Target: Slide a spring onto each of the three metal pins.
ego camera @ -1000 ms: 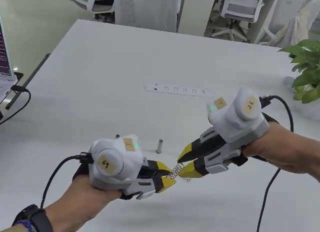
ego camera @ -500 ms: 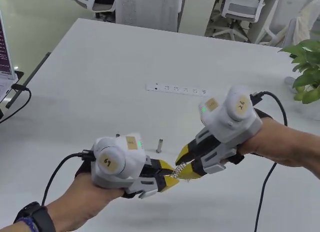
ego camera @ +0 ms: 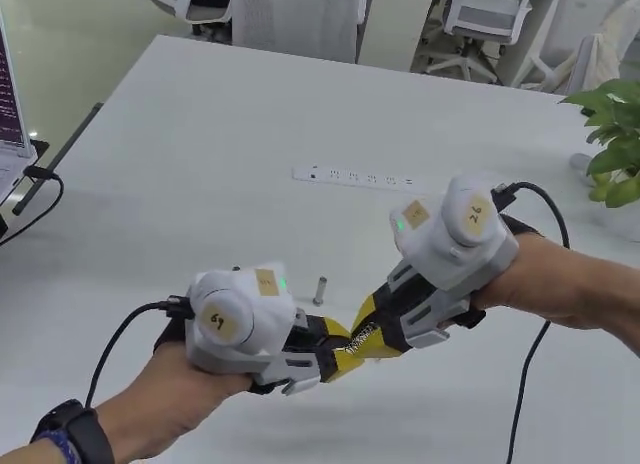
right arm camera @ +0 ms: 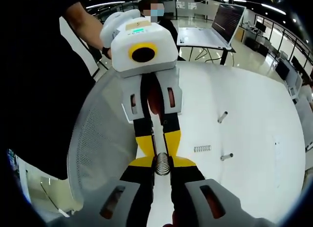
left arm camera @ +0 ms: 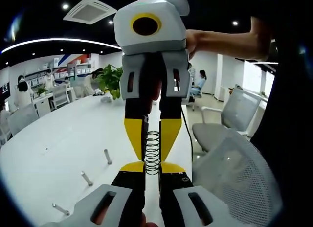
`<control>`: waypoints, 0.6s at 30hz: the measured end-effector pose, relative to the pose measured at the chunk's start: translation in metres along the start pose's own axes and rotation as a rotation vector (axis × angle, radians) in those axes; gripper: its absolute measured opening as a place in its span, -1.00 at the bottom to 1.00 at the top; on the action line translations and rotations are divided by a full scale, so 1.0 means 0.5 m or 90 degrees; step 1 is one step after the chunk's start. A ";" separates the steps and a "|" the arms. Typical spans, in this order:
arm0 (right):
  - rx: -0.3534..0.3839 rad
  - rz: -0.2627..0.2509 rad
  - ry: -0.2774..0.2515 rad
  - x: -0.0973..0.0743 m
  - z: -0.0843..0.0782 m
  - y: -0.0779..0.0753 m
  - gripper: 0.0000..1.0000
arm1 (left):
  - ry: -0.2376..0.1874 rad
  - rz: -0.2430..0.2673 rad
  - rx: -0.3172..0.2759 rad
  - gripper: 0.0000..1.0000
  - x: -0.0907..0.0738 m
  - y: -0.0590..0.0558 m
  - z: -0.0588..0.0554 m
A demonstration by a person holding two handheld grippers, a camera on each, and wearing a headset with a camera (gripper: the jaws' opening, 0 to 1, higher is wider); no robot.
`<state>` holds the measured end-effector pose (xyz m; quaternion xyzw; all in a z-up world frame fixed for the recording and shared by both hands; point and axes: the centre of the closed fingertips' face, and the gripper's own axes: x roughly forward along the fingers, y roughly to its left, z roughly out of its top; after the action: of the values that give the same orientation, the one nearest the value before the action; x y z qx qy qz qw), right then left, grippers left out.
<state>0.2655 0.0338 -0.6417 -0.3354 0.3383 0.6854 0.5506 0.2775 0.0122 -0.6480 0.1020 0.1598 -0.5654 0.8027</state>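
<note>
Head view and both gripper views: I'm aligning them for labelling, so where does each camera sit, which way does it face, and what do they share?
Head view: head-mounted, looking forward and down at the table; the left hand and right hand show.
Left gripper view: on the left tongs, facing the right tongs and three pins; the right hand shows.
Right gripper view: on the right tongs, facing the left tongs and the person's torso.
Shared: the spring, gripped by both tongs.

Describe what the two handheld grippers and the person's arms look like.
Left gripper and right gripper match: white rounded housings, black bodies, yellow jaw tips, round tan stickers with handwritten digits, green lights. A black cable trails from each. Dark wristband on left wrist.
</note>
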 end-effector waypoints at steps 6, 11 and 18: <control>-0.022 0.003 0.006 0.001 -0.003 0.004 -0.83 | 0.002 -0.005 0.000 -0.98 0.001 -0.003 -0.001; -0.037 0.006 0.015 0.006 -0.005 0.004 -0.83 | 0.004 -0.007 0.002 -0.97 0.001 -0.003 -0.005; -0.043 0.006 0.023 0.015 -0.005 0.001 -0.84 | 0.008 -0.005 -0.001 -0.96 0.001 0.000 -0.014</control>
<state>0.2640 0.0355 -0.6493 -0.3649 0.3265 0.6930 0.5291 0.2766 0.0141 -0.6545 0.1046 0.1656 -0.5677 0.7996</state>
